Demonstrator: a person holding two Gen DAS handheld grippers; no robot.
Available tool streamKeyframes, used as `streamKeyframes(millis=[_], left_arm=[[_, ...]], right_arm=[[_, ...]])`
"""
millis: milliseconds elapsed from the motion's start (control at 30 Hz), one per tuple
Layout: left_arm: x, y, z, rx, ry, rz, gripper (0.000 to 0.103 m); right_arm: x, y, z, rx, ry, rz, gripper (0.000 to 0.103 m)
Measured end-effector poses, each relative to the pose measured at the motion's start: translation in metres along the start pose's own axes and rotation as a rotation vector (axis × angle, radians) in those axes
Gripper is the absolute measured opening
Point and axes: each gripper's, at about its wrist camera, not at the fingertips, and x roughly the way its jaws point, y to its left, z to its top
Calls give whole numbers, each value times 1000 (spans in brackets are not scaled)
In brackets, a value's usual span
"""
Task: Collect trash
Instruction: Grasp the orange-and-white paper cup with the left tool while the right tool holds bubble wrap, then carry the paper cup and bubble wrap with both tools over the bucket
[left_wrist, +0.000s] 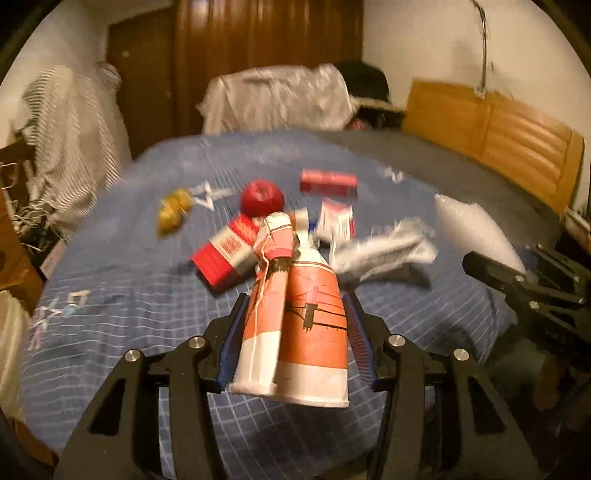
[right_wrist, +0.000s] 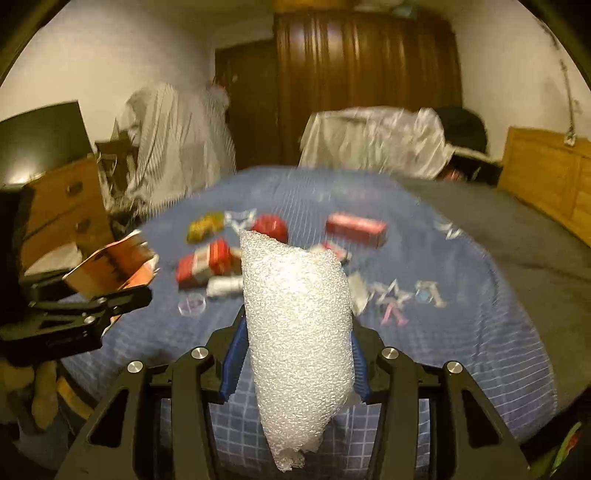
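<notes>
My left gripper (left_wrist: 295, 306) is shut on a crushed orange-and-white paper cup (left_wrist: 295, 325), held above the blue checked bed cover (left_wrist: 129, 295); the cup also shows in the right wrist view (right_wrist: 110, 269). My right gripper (right_wrist: 297, 332) is shut on a white foam sheet (right_wrist: 299, 332), also seen at the right of the left wrist view (left_wrist: 472, 229). More trash lies on the bed: a red-and-white box (left_wrist: 221, 254), a long red box (left_wrist: 328, 182), a small red-white carton (left_wrist: 338, 219), crumpled silver wrap (left_wrist: 384, 251) and a yellow wrapper (left_wrist: 171, 212).
A red apple (left_wrist: 262, 197) lies among the trash. A wooden headboard (left_wrist: 491, 136) stands at the right, a wardrobe (right_wrist: 365, 85) behind, cloth-covered furniture (left_wrist: 277, 98) at the bed's far edge, and a wooden dresser (right_wrist: 62, 218) at the left.
</notes>
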Motion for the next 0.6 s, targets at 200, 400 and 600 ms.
streamKeyframes(millis=[200,400,600], left_arm=[[-51,-15,1,-31,-120,25,49],[-78,-23,-2,-60,-175,29,49],[-101,-26,2,-71,-235,39,49]], right_arm=[[-51,14,13,-18,-120,-52,49],[-92,13,18,8,-181,-85,49],[-123,13,19,25,-242,-82,49]])
